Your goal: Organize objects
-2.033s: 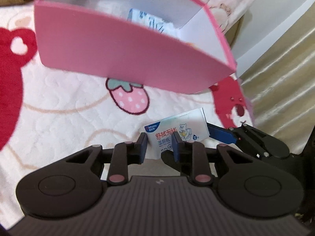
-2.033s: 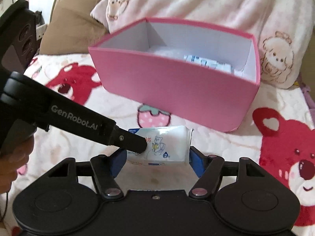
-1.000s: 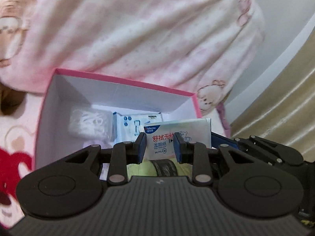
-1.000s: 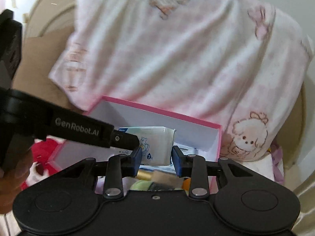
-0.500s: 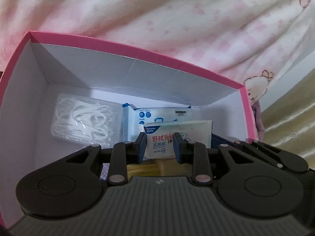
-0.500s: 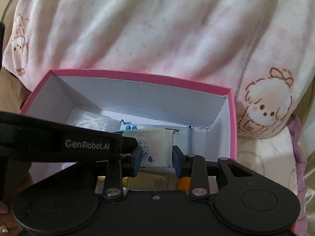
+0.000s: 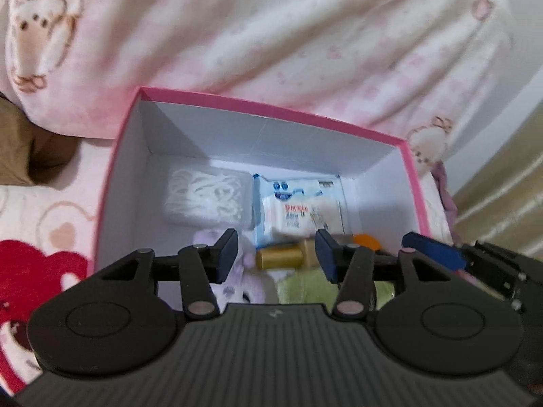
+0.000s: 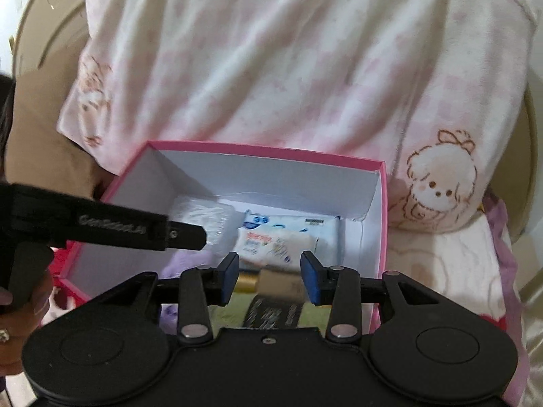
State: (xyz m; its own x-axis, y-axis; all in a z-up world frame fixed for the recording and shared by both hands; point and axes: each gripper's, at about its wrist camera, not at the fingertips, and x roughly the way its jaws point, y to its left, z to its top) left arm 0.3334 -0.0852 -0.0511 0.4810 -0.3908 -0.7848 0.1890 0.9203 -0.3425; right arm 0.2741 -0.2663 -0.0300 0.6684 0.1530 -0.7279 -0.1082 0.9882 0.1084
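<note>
A pink box (image 7: 271,107) (image 8: 264,152) with a white inside stands open below both grippers. The wet-wipes packet (image 7: 300,217) (image 8: 271,244) lies loose inside it, on a blue-and-white tissue pack (image 7: 292,188). My left gripper (image 7: 275,254) is open and empty above the box's near side. My right gripper (image 8: 269,273) is open and empty too, just right of the left one. The left gripper's body (image 8: 101,225) crosses the right wrist view.
Also in the box: a clear bag of white floss picks (image 7: 207,198), a gold-capped bottle (image 7: 280,257), a purple plush (image 7: 234,281), a green item (image 7: 305,286) and something orange (image 7: 364,240). A pink-and-white pillow (image 8: 288,61) lies behind the box, a bear-print blanket (image 7: 40,224) under it.
Both grippers carried the wipes packet from the blanket up over the box and lowered it in. Now both have opened, the packet lies in the box, and the grippers have pulled back.
</note>
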